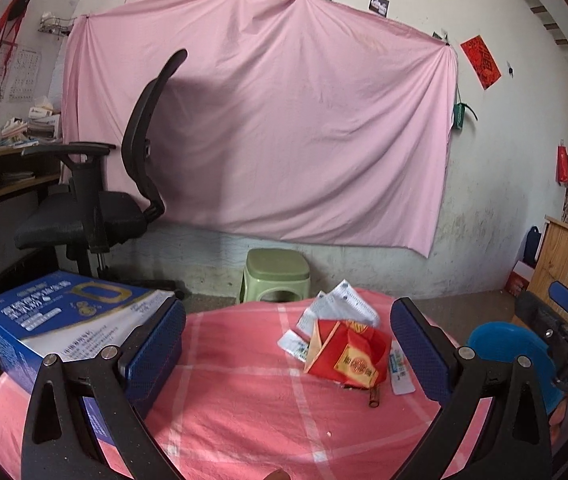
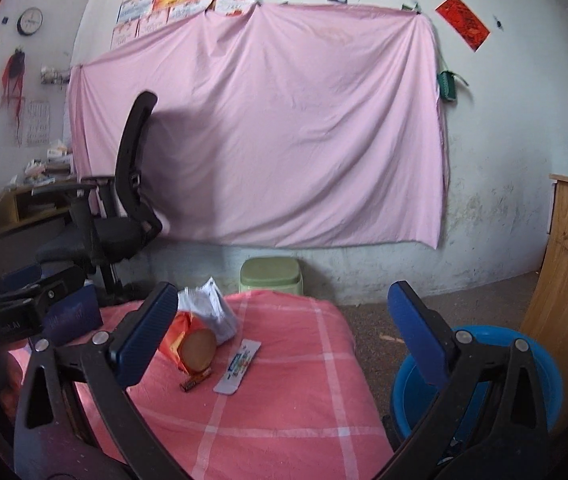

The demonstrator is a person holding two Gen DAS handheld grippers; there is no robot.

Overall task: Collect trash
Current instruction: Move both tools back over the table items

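Trash lies in a loose cluster near the middle of the pink checked worktop (image 1: 244, 408). Going left to right in the left wrist view: a blue carton (image 1: 64, 320) sits at the worktop's left edge, touching the inner side of the left hand-held gripper (image 1: 288, 348), whose fingers are spread wide with nothing between them. Next comes the crumpled red packet (image 1: 348, 356) with white paper slips (image 1: 344, 304) tucked behind it, a small brown stub (image 1: 375, 397) just in front, and a flat printed wrapper (image 1: 400, 372) beside it. Further right, off the worktop's edge and lower, stands the blue basin (image 2: 480, 384), probably where the trash goes. The right hand-held gripper (image 2: 284, 336) is likewise spread and empty, above the worktop's right half.

Risks, as I judge them: the red packet is soft and open, so a pinch on one flap may leave the slips behind or spill them. The flat wrapper lies flush on cloth; the fingers may catch the fabric instead. The left finger could also nudge the carton.
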